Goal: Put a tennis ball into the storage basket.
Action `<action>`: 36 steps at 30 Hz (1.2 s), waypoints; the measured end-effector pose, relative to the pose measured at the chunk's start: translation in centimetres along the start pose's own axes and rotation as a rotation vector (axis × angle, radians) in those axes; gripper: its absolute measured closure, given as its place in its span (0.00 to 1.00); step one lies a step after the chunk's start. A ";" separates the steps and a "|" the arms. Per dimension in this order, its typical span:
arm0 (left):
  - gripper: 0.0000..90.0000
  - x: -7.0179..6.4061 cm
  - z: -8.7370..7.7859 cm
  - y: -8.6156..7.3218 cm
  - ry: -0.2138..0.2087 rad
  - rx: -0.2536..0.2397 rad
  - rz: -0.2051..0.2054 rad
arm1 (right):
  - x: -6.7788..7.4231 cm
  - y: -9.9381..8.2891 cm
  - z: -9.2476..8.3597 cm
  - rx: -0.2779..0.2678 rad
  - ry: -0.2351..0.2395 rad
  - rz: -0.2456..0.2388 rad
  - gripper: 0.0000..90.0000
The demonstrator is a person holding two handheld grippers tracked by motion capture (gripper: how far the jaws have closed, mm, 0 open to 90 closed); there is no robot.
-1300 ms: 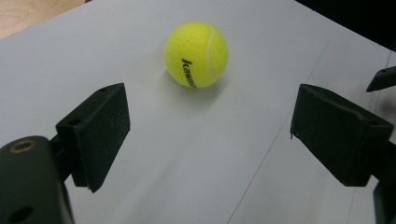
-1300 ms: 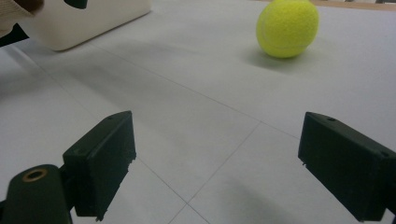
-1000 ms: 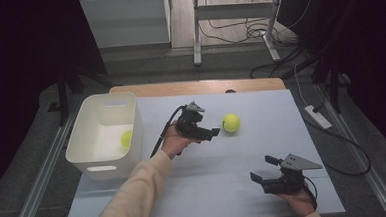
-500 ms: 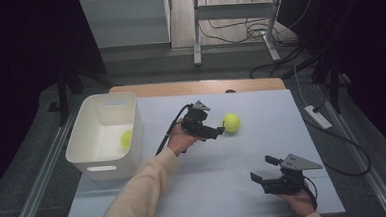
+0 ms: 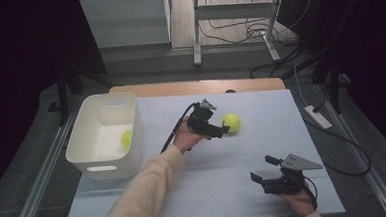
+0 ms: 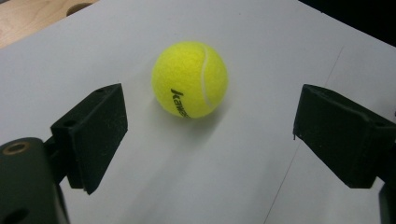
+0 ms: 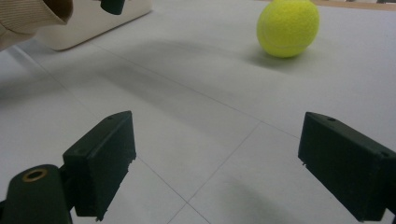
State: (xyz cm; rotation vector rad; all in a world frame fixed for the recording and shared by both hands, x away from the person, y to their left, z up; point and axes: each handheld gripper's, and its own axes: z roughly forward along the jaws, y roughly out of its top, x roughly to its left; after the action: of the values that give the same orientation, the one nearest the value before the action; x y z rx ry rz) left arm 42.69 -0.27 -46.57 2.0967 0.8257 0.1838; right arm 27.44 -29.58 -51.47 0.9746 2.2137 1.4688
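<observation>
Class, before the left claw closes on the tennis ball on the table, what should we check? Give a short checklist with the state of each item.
1. Left claw open wider than the ball: ok.
2. Ball between the jaws: not ok, it lies ahead of them.
3. Ball at rest on the table: ok.
4. Right claw clear of the ball: ok.
5. Bin has room: ok, one other ball inside.

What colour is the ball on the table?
Bright yellow-green tennis ball with black lettering, clearest in the left gripper view.
</observation>
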 end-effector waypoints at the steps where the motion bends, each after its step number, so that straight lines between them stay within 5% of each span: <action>1: 0.12 0.0 0.1 0.0 -0.001 -0.001 0.000 | 0.0 0.0 0.0 0.000 0.000 0.000 0.13; 36: 0.11 -0.3 4.1 0.8 0.006 0.034 -0.013 | 0.0 0.0 0.0 -0.004 0.005 0.002 0.13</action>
State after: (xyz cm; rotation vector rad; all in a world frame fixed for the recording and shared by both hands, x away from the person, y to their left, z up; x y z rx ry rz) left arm 44.52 -3.48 -48.51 2.1229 0.8509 0.1706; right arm 27.46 -29.63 -51.47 0.9733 2.2129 1.4775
